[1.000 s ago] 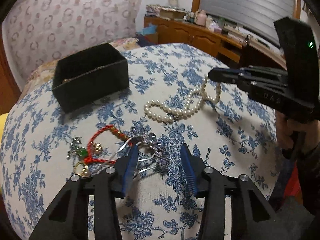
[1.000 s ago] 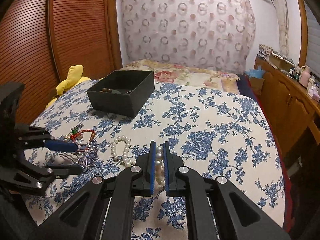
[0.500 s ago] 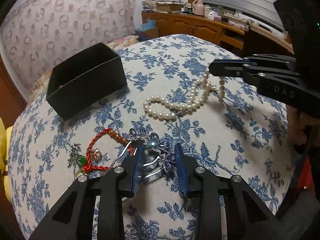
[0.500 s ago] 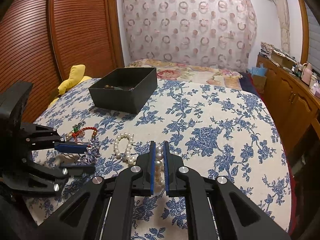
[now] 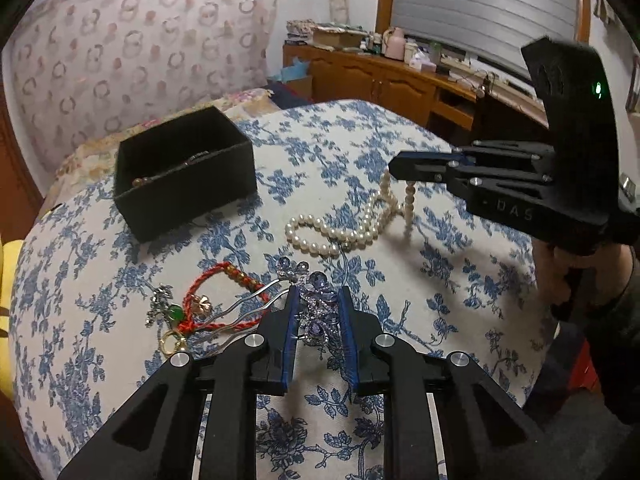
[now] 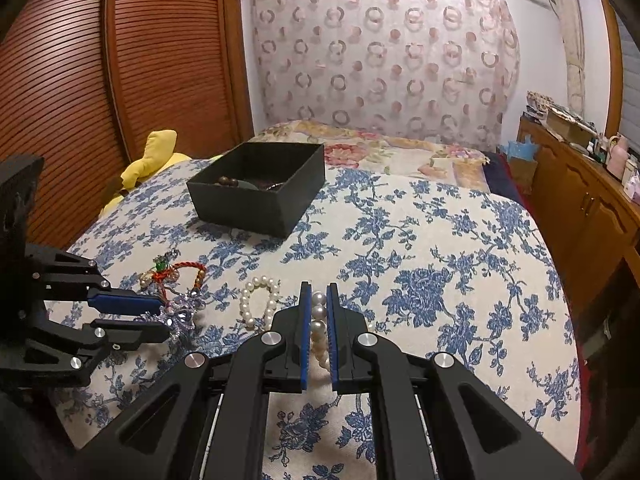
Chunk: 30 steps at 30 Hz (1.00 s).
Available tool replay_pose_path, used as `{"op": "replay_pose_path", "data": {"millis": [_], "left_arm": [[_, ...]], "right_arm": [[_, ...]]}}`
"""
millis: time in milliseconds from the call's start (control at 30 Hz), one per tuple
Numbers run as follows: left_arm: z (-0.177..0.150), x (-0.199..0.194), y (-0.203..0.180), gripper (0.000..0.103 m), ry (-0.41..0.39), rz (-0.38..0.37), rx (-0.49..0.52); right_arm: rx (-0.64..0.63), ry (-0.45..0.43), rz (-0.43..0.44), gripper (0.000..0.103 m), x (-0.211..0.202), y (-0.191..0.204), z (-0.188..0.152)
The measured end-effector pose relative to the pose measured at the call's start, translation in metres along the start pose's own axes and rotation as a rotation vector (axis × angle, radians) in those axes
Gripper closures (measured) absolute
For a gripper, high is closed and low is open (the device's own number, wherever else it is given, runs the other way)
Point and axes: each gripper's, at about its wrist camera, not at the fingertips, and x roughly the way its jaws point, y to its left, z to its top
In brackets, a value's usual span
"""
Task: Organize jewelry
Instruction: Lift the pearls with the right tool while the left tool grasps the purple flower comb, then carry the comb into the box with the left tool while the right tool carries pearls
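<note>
A black box (image 6: 256,196) stands open on the bed (image 6: 440,264), toward its far left part. Inside it lie dark brown beads and other dark pieces, too dim to identify.

The right tool (image 6: 318,320) is clenched on a pearl necklace (image 5: 340,232); two strands rise from the bedspread to its tips, while the rest lies looped near the middle of the bed. Its side carries the raised letters "DAS", and a green light shows on its upright part.

The left tool (image 5: 318,320) is closing, with a purple jeweled hair comb (image 5: 312,300) between its blue pads, near the front edge of the bed. Just beside the comb, toward the left edge, lie a red cord bracelet (image 5: 216,300) and a green-stone charm (image 5: 173,313).
</note>
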Motion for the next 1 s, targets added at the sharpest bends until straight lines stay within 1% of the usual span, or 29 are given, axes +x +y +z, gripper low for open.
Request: {"op": "replay_pose_path", "data": {"millis": [100, 233, 367, 500, 733, 1000], "left_arm": [[0.004, -0.011, 0.003, 0.085, -0.033, -0.012, -0.015], [0.016, -0.026, 0.007, 0.085, -0.076, -0.004, -0.020], [0.031, -0.033, 0.015, 0.085, -0.110, 0.017, -0.023], [0.044, -0.037, 0.032, 0.085, -0.140, 0.038, -0.040], [0.071, -0.035, 0.066, 0.085, -0.177, 0.056, -0.084], [0.102, -0.019, 0.098, 0.085, -0.181, 0.076, -0.105]], "right_arm": [[-0.007, -0.010, -0.001, 0.095, -0.003, 0.002, 0.006], [-0.022, -0.048, 0.009, 0.095, -0.012, 0.005, 0.020], [-0.039, -0.097, 0.018, 0.095, -0.024, 0.008, 0.041], [-0.061, -0.153, 0.029, 0.095, -0.036, 0.012, 0.070], [-0.117, -0.236, 0.043, 0.095, -0.048, 0.022, 0.121], [-0.165, -0.315, 0.065, 0.095, -0.047, 0.026, 0.178]]}}
